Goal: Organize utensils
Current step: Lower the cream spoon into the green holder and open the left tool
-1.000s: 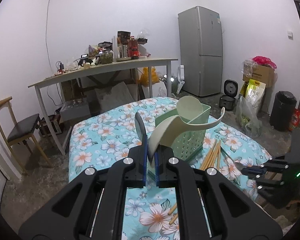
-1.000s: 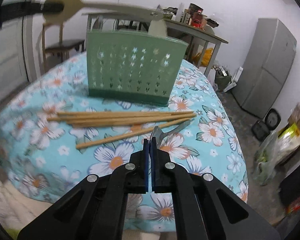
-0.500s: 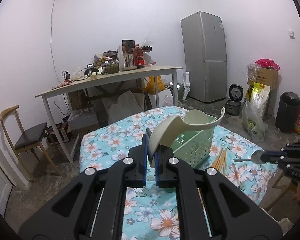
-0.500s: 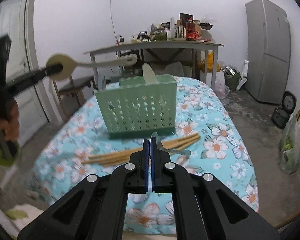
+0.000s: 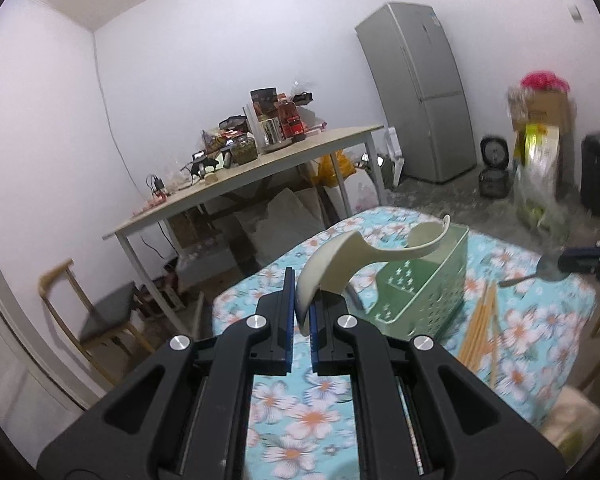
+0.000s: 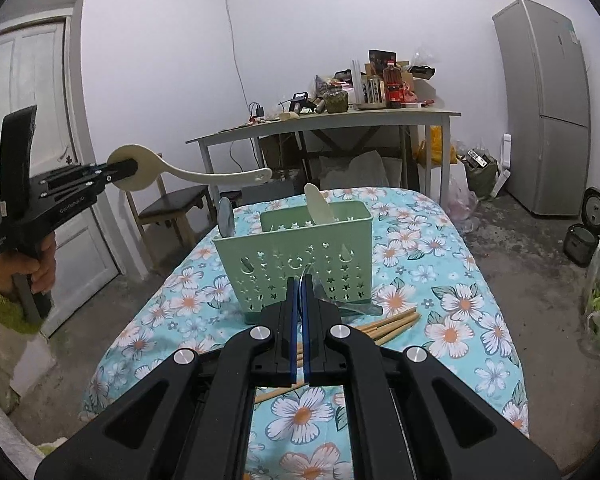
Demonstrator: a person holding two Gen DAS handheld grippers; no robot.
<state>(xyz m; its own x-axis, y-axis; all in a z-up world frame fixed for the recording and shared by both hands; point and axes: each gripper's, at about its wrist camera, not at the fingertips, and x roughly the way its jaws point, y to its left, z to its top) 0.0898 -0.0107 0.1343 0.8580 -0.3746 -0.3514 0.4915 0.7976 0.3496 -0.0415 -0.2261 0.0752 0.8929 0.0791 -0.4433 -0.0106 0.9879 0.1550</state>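
My left gripper (image 5: pixel 302 292) is shut on the bowl of a cream plastic rice spoon (image 5: pixel 380 252), whose handle arches out over the green perforated caddy (image 5: pixel 428 300). In the right wrist view, the same left gripper (image 6: pixel 128 168) holds the cream spoon (image 6: pixel 204 176) in the air, left of and above the caddy (image 6: pixel 300 248). My right gripper (image 6: pixel 300 284) is shut on a thin metal spoon (image 6: pixel 356 310), raised in front of the caddy. Wooden chopsticks (image 6: pixel 392 322) lie on the floral tablecloth. A cream utensil (image 6: pixel 318 208) and a metal one (image 6: pixel 225 216) stand in the caddy.
A long wooden table (image 6: pixel 340 120) loaded with jars and bottles stands behind. A grey fridge (image 6: pixel 548 108) is at the back right, with a rice cooker (image 6: pixel 582 238) on the floor. A chair (image 5: pixel 100 316) and a door (image 6: pixel 32 120) are at the left.
Both grippers have risen above the table with their spoons and rolled. The caddy and chopsticks now sit lower and farther off in both views.
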